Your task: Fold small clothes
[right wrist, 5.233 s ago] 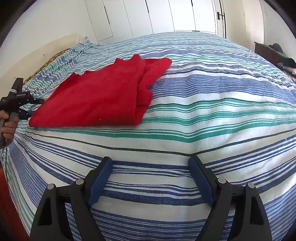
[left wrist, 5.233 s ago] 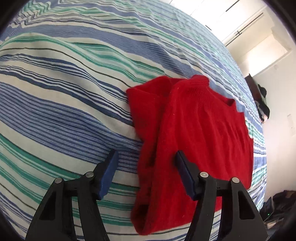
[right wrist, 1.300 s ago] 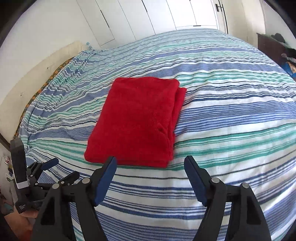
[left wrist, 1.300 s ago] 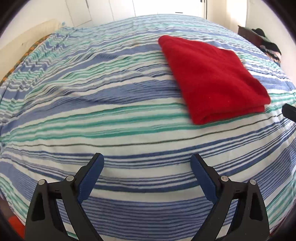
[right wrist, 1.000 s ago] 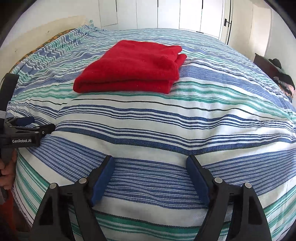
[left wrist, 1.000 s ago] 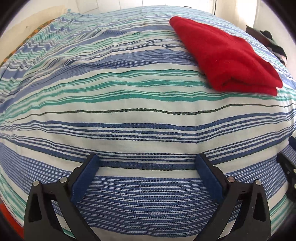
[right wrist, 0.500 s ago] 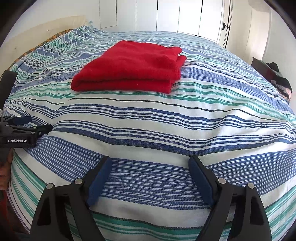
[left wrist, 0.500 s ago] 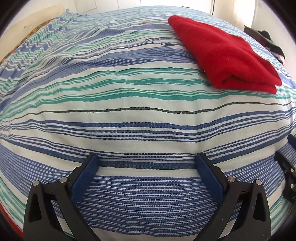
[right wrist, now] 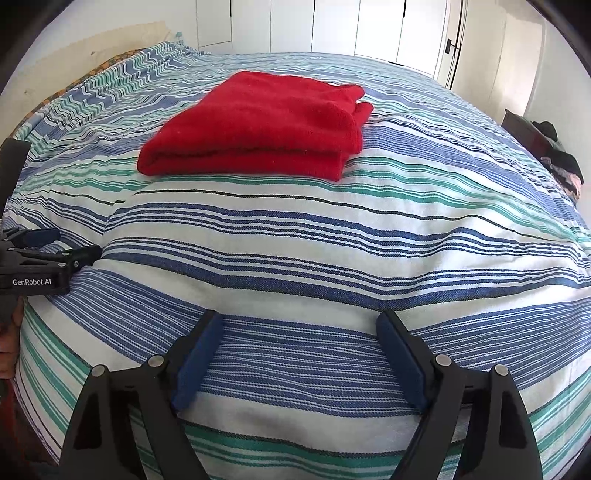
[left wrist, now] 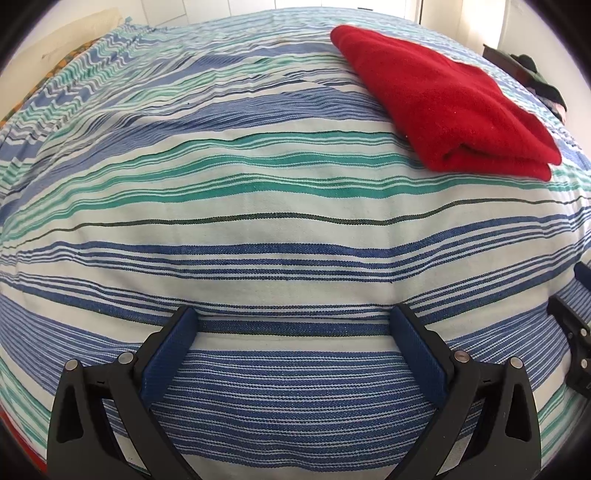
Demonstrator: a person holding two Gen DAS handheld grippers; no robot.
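A red knit garment [left wrist: 447,99] lies folded into a neat rectangle on the striped bedspread [left wrist: 258,221]. It sits at the upper right in the left wrist view and at the upper middle in the right wrist view [right wrist: 258,129]. My left gripper [left wrist: 295,325] is open and empty, low over the bed's near edge, well short of the garment. My right gripper [right wrist: 299,328] is open and empty, also near the bed's edge. The left gripper shows at the left edge of the right wrist view [right wrist: 48,254]. The right gripper shows at the right edge of the left wrist view [left wrist: 576,325].
White closet doors [right wrist: 332,26] stand behind the bed. A dark dresser with clothes on it [right wrist: 546,147] is at the far right. A patterned pillow edge [left wrist: 66,62] lies at the bed's far left.
Over five seconds the garment went from half-folded to a compact rectangle and was let go. Both grippers pulled back to the bed's edge. In the last half second almost nothing moved.
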